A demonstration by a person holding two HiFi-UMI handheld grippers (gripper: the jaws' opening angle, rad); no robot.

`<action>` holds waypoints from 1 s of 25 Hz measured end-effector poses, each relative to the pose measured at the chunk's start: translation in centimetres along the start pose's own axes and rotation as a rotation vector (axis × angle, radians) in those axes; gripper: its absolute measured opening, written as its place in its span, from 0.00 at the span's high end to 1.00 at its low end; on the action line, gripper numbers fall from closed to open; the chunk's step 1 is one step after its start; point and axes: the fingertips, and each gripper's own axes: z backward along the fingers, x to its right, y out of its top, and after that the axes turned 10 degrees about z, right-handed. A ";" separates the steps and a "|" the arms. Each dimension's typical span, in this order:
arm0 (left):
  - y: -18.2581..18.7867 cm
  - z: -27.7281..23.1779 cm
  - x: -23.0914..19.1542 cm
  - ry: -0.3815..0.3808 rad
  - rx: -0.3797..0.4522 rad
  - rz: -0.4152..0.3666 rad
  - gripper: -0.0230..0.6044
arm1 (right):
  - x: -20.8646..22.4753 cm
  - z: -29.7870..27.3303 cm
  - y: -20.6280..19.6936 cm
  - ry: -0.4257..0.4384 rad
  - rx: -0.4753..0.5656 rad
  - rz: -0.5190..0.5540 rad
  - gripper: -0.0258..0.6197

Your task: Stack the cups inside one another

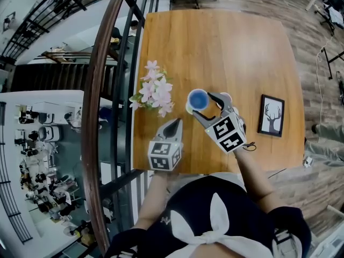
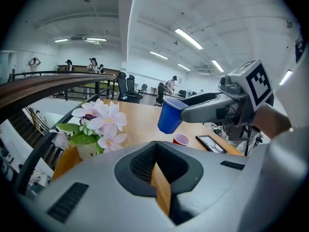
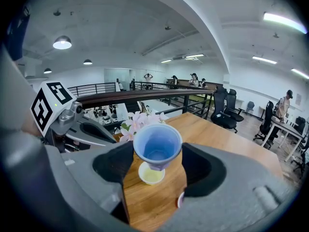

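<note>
Plastic looks thin, light, crushable: right gripper point(image 3: 157, 157) jaws pinch the blue cup point(image 3: 157, 148) under its rim; left gripper point(image 2: 157, 170) jaws closed, empty.

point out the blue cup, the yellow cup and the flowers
blue cup point(image 3: 157, 151), right gripper view, its inside bottom
yellow cup point(image 3: 151, 175), right gripper view, its inside
flowers point(image 2: 102, 121), left gripper view, a pink petal

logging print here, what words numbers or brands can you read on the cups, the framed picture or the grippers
None: no words, numbers or brands can be read in any view.
On the blue plastic cup: no print shows.
On the marker cubes: black and white square patterns only, no letters.
On the black-framed picture: an antlered deer drawing, no caption visible.
</note>
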 end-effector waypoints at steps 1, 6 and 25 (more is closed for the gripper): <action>-0.1 0.0 -0.1 0.001 -0.002 0.003 0.94 | 0.0 -0.1 -0.1 0.002 -0.002 0.001 0.48; -0.4 -0.2 -0.4 0.009 -0.011 0.019 0.94 | -0.3 -1.1 -0.9 0.020 -0.008 -0.031 0.48; -1.6 -1.5 -1.8 0.027 -0.048 0.054 0.94 | -1.3 -4.4 -3.7 0.080 -0.077 -0.029 0.48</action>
